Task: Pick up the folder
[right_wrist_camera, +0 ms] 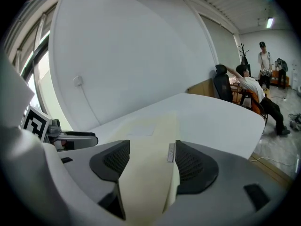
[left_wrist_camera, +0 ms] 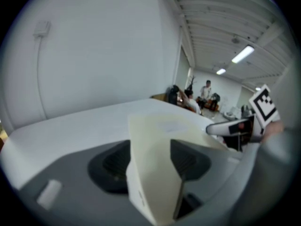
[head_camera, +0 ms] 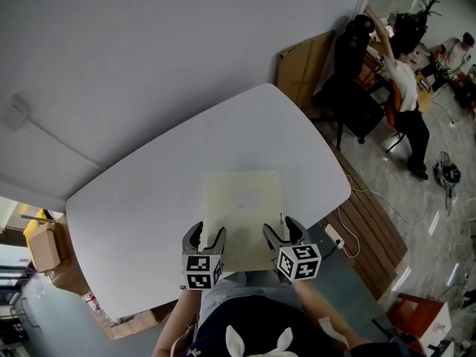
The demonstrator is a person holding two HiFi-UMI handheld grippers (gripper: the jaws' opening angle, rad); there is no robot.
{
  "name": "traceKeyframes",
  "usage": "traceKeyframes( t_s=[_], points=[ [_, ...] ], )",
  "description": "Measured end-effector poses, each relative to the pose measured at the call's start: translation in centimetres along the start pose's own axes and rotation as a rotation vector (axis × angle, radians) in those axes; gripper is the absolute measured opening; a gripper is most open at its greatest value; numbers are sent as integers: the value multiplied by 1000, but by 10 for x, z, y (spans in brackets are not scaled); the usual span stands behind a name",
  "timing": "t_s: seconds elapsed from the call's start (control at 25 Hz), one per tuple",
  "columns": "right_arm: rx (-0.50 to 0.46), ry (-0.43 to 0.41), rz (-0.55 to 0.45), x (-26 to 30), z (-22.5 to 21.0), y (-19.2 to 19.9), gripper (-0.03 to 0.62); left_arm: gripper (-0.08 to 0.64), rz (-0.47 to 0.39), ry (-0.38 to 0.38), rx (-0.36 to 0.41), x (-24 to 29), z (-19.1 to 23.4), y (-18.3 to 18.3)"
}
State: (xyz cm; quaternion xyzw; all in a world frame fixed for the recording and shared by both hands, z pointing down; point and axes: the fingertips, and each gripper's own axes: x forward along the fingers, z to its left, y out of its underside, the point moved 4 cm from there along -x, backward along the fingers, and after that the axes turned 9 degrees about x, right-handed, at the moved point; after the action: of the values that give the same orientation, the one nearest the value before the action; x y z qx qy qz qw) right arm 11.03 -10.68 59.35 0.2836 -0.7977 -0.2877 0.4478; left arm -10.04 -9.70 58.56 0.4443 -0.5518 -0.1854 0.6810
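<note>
I find one white table (head_camera: 171, 169), its top bare and rounded at the corners; it also shows in the left gripper view (left_wrist_camera: 70, 126) and the right gripper view (right_wrist_camera: 221, 119). One item lies on it: a pale cream folder (head_camera: 242, 210) (left_wrist_camera: 162, 135) (right_wrist_camera: 146, 135), flat and closed, at about 5 o'clock on the top. A faint lighter rectangle marks its cover. Its end at 6 o'clock appears to reach past the table's edge.
</note>
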Motion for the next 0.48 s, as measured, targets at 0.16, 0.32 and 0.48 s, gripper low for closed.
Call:
traceKeyframes(
  t_s=[0.16, 0.32, 0.48],
  points=[
    [52, 7, 15, 2, -9, 6, 270, 252, 15, -10, -16, 6, 3, 6],
    [121, 3, 27, 8, -15, 13, 270, 256, 37, -7, -30, 13, 3, 13],
    [154, 4, 50, 13, -19, 19, 270, 262, 57, 0, -42, 17, 2, 20]
  ],
)
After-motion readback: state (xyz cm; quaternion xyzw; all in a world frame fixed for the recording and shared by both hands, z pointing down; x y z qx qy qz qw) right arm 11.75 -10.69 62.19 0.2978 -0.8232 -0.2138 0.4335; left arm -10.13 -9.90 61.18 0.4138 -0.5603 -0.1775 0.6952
